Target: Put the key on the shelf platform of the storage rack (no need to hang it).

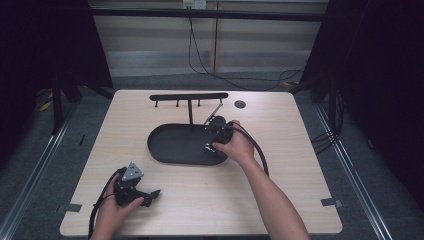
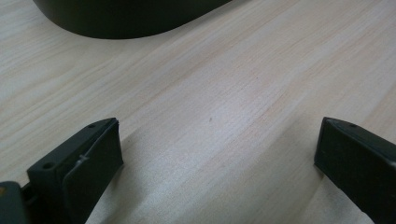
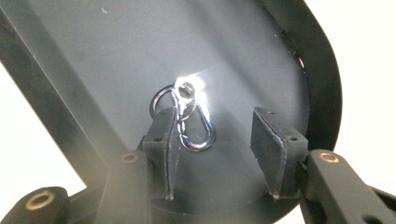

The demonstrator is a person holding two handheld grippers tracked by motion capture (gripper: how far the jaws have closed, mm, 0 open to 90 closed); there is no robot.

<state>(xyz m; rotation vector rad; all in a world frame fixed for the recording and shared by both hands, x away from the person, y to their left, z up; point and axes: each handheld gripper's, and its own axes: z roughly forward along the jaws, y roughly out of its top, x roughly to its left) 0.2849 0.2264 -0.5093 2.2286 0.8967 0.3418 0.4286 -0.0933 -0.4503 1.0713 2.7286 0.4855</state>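
A shiny metal carabiner [image 3: 194, 125] with a key ring [image 3: 160, 99] on it lies on the floor of the black oval tray [image 1: 170, 147]. My right gripper [image 1: 216, 134] is held over the tray's right end. In the right gripper view it [image 3: 217, 140] stands open, with the carabiner between the jaws, close against the left finger [image 3: 161, 149]. My left gripper [image 1: 151, 195] rests low near the table's front left corner. It [image 2: 217, 144] is open wide over bare wood with nothing between its jaws.
A black T-shaped rack [image 1: 189, 96] with small hooks rises from the tray's back edge; its post [image 3: 44, 95] runs along the left of the right gripper view. A small black disc [image 1: 240, 104] lies at the back right. The tray rim [image 2: 121, 21] is ahead of the left gripper.
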